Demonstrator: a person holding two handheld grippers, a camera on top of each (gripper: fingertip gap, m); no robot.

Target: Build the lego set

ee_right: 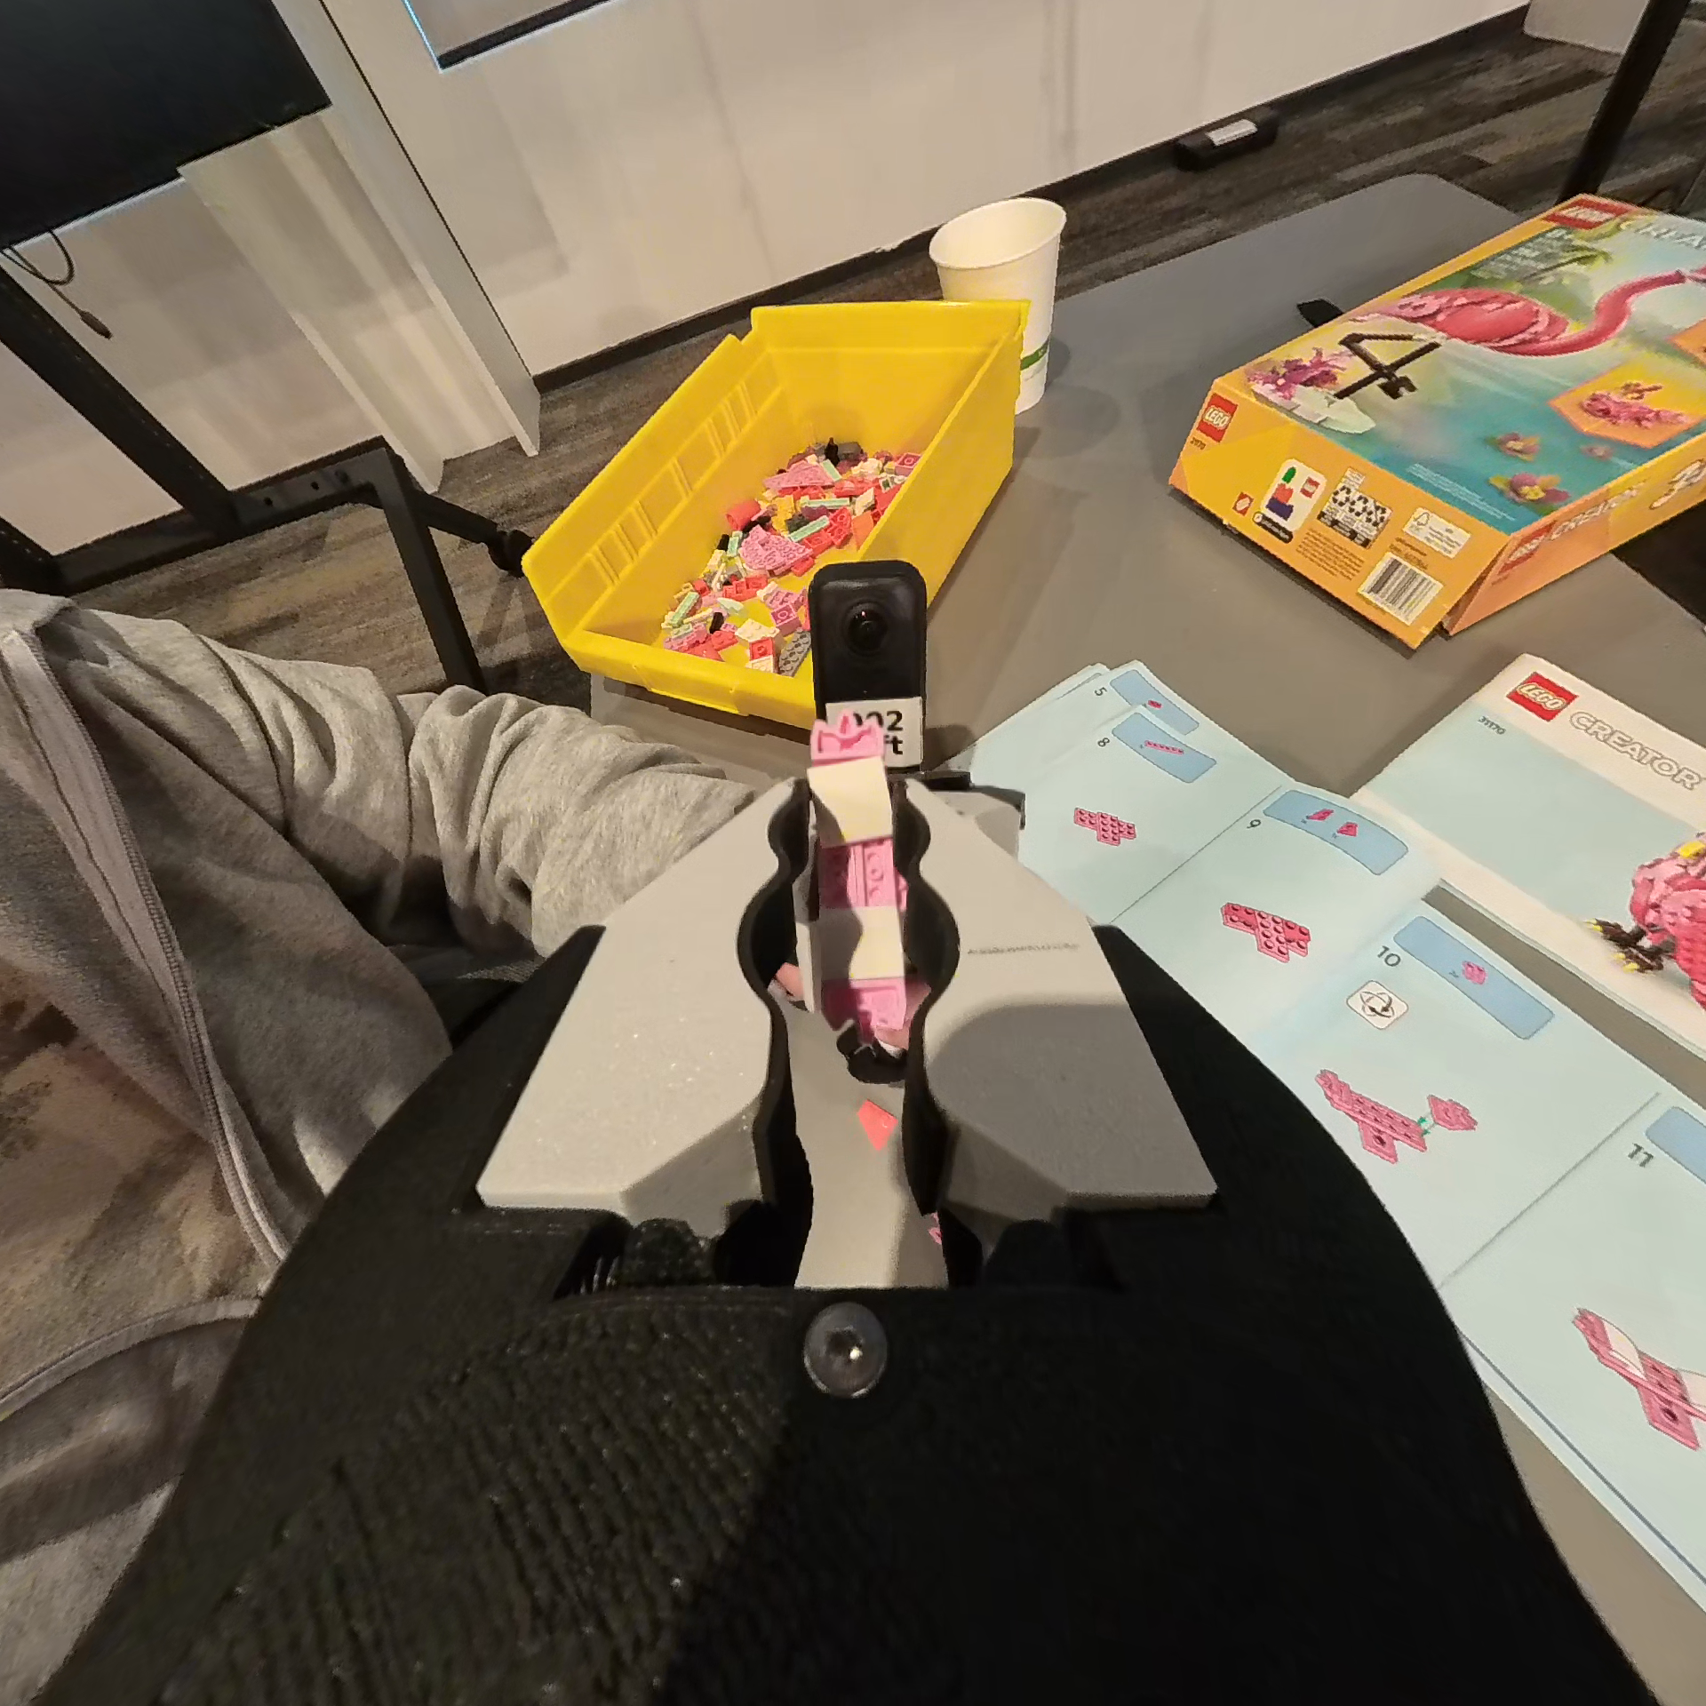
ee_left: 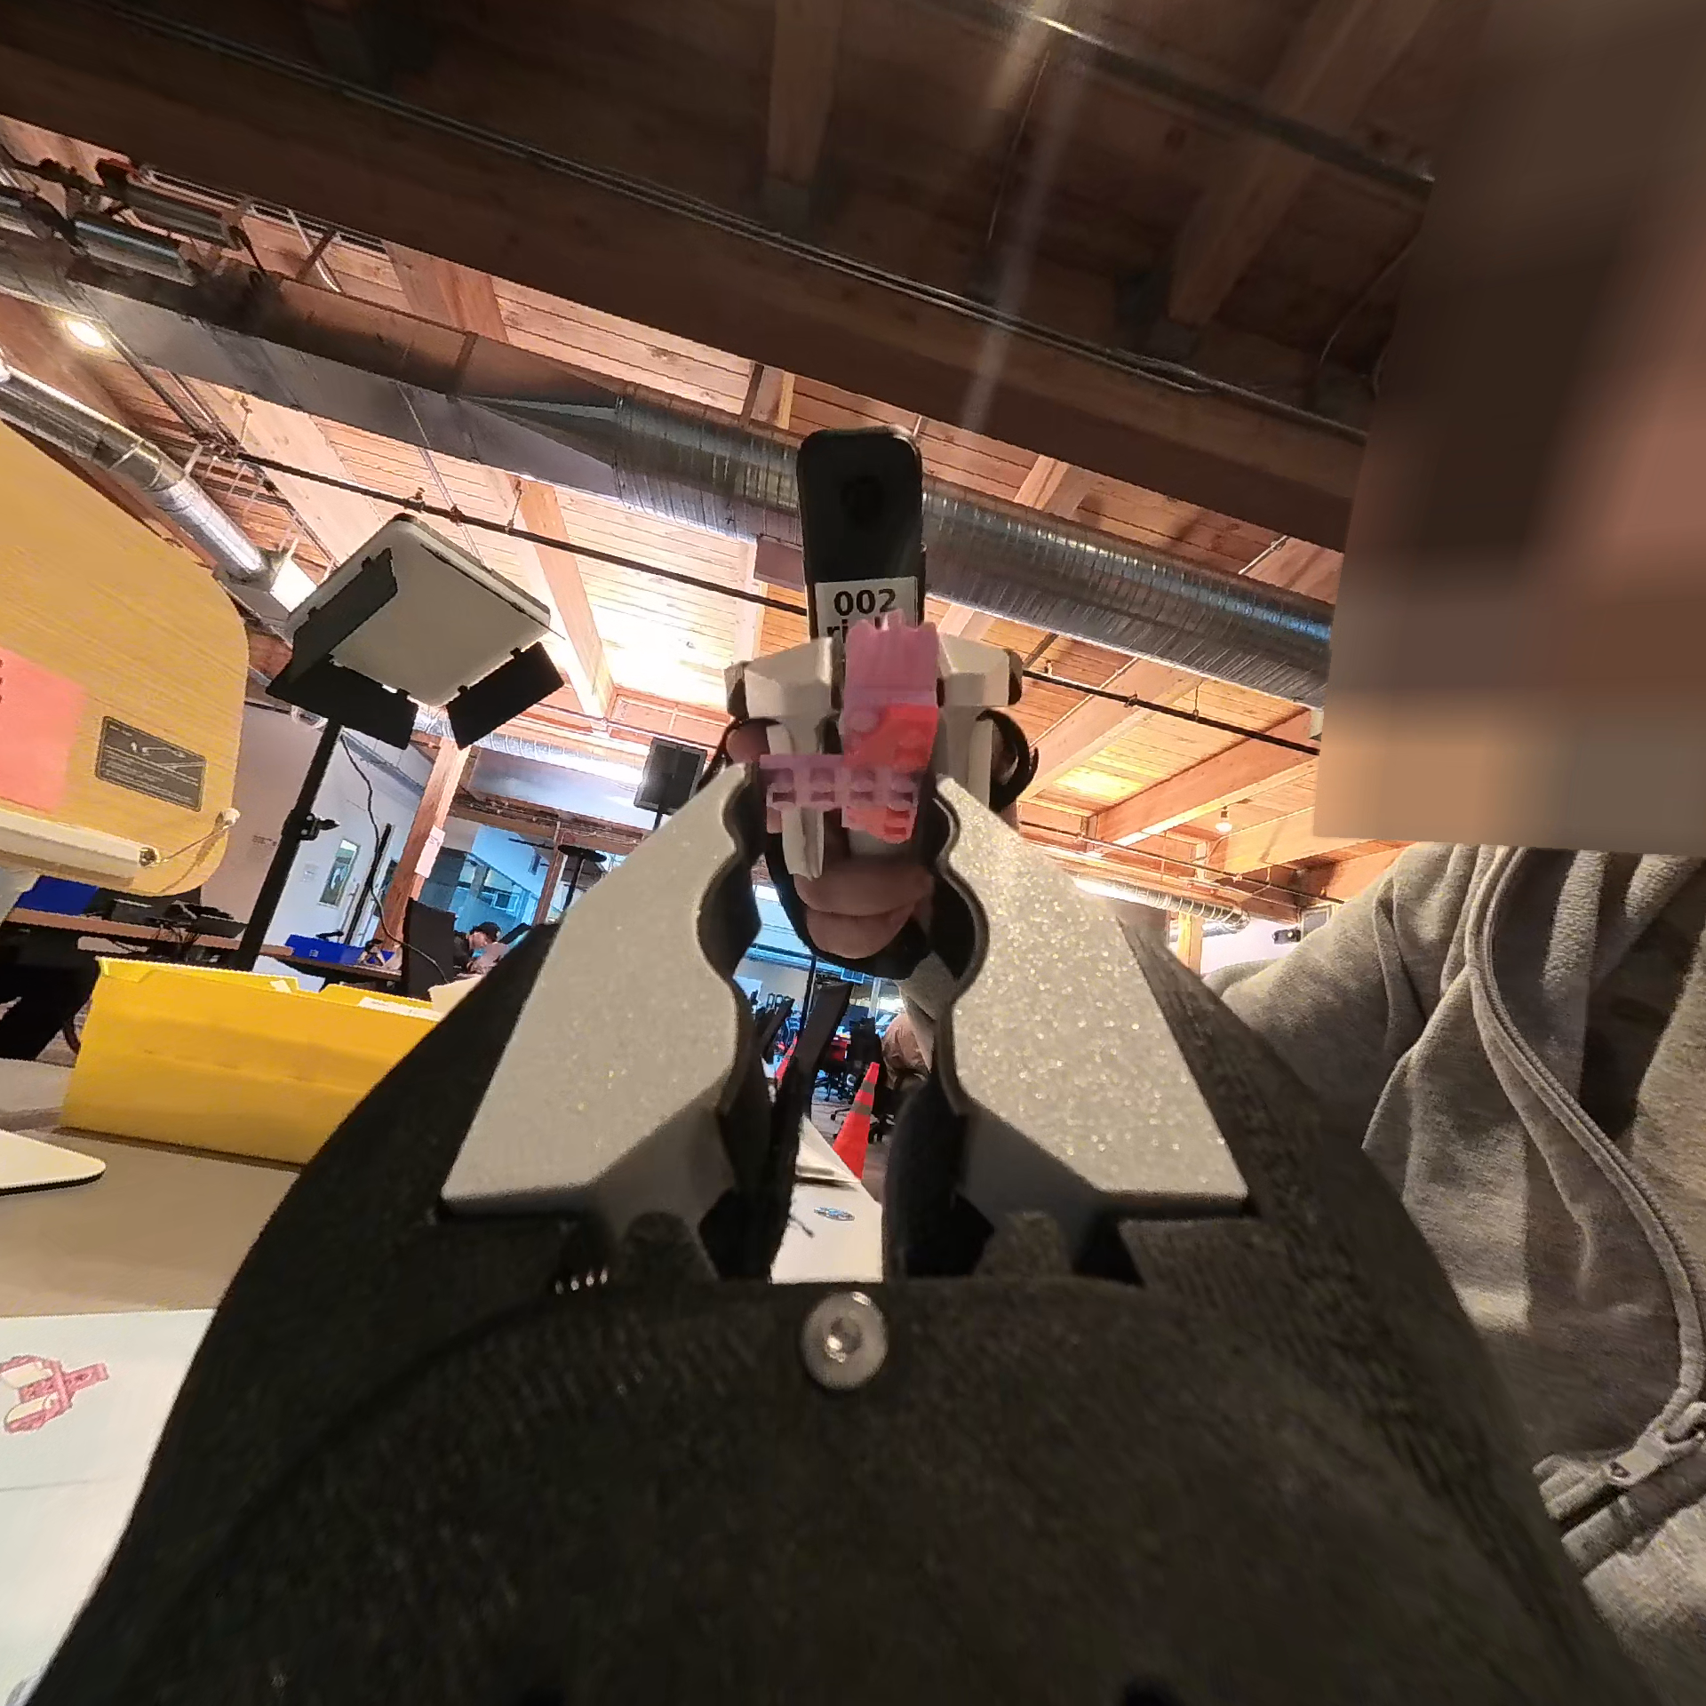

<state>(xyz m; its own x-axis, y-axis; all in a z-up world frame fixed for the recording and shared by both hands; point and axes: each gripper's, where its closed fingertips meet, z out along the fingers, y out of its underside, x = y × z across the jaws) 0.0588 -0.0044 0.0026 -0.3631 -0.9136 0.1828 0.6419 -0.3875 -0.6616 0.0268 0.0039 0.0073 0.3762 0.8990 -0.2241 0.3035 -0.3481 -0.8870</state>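
- Two hand-held grippers face each other tip to tip, raised above a grey bench (ee_right: 1154, 554).
- Between them sits a small pink lego assembly (ee_left: 872, 738), pale pink bricks with a coral-red piece on one side.
- From the left wrist view, the right hand-held gripper (ee_left: 863, 729) is clenched on the assembly's upper part.
- The left hand-held gripper (ee_left: 835, 812) has its grey tips at the assembly's lower pink plate; whether it is actually clamping it, I cannot tell.
- From the right wrist view, the assembly (ee_right: 863, 886) looks like a narrow pink column running along the right tool's fingers.
- On the bench lie a yellow bin (ee_right: 646, 554) of loose pieces, an open instruction booklet (ee_right: 1292, 969), the set's box (ee_right: 1292, 462) and a paper cup (ee_right: 1002, 249).
- To press parts together well, I judge both tools should stay aligned, squeezing straight along the studs, without twisting.
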